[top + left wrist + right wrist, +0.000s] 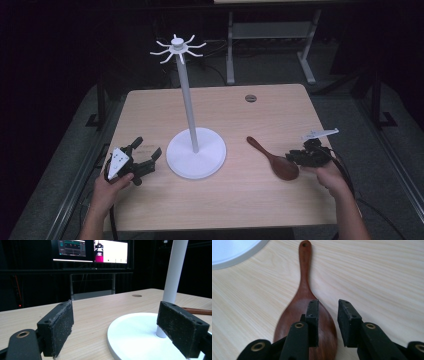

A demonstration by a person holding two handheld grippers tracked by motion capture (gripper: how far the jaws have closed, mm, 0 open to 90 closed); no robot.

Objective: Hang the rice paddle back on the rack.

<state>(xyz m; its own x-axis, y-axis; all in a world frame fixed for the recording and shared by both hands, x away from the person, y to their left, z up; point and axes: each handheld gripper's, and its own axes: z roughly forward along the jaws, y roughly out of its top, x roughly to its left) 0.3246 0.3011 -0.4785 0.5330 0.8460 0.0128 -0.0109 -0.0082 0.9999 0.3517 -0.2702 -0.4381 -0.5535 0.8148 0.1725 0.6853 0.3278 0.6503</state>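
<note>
Over the wooden spoon [305, 315], right gripper [328, 322] tilted downward, jaws partly open, nothing held.

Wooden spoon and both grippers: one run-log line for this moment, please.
wooden spoon: flat on table | right gripper: open over spoon bowl, not gripping | left gripper: open beside white stand

On the light wooden table [210, 210], the white pole stand with a round base [196, 155] sits centrally. The dark wooden spoon [275, 160] lies to its right, handle pointing toward the base. The left gripper [145, 150] rests left of the stand, the right gripper [295, 159] at the spoon's bowl
</note>
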